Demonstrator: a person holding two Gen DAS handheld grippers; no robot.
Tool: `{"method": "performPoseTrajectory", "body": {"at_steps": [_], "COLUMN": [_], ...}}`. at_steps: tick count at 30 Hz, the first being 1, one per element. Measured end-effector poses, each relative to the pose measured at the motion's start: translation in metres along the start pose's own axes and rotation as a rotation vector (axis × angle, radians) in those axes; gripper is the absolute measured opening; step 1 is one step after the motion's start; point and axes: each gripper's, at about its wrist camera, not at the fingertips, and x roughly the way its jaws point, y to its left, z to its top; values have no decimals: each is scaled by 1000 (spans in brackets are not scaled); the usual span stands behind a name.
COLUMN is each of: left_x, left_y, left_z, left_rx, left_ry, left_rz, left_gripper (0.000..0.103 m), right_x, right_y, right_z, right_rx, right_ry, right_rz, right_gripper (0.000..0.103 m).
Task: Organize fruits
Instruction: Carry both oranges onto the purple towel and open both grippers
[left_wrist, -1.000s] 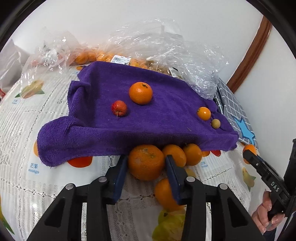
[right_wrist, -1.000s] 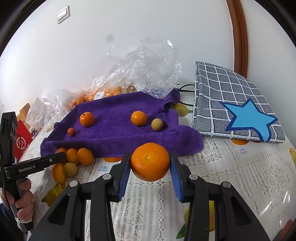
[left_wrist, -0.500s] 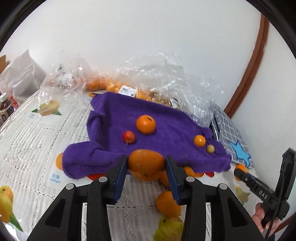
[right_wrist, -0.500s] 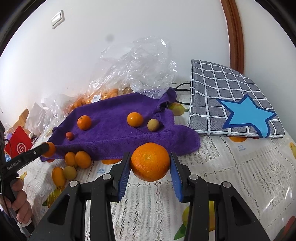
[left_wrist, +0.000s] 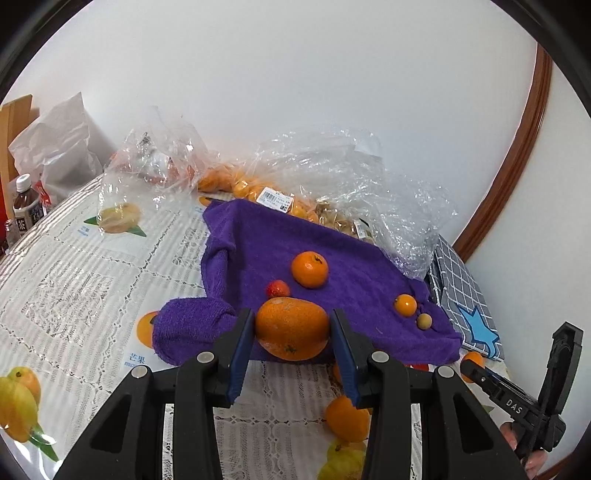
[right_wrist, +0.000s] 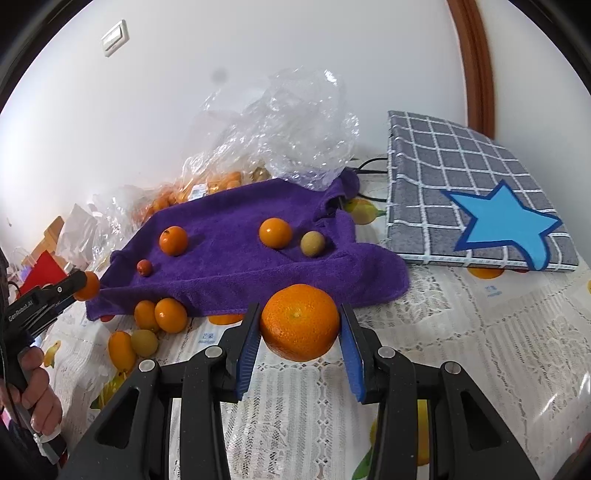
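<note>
Both grippers grip fruit: the left gripper (left_wrist: 291, 332), jaws partly closed, clamps an orange (left_wrist: 291, 328) across its middle above the near edge of a purple towel (left_wrist: 258, 243), while the right gripper (right_wrist: 299, 325) squeezes a mandarin (right_wrist: 300, 322) the same way over the tablecloth (right_wrist: 480, 350) just short of that towel. Four small fruits sit spread on the towel, and more lie loose on the cloth beside its near edge. Round, light and thin-skinned, such fruit probably rolls and bruises easily, so a gentle hold at the widest part suits it.
</note>
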Motion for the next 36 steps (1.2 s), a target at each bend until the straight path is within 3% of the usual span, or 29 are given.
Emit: {"method": "performPoseTrajectory", "body": {"at_steps": [9, 14, 19, 23, 36], "left_x": [-2, 0, 3, 6, 26], "left_y": [8, 19, 30, 35, 10], "left_z": [2, 3, 4, 4, 18], "left_rx": [-28, -79, -138, -174, -62], "left_ry": [-16, -8, 4, 19, 35], "left_rz": [22, 33, 44, 32, 82], "left_gripper": [40, 40, 40, 40, 40], "right_x": [12, 42, 80, 85, 68], "right_y": [11, 22, 26, 28, 31], "right_z": [37, 62, 58, 56, 57], "right_rx": [-10, -47, -49, -68, -80], "right_ry": [-18, 16, 97, 117, 65], "right_rz": [33, 54, 70, 78, 61], "right_gripper": [41, 41, 41, 42, 48]}}
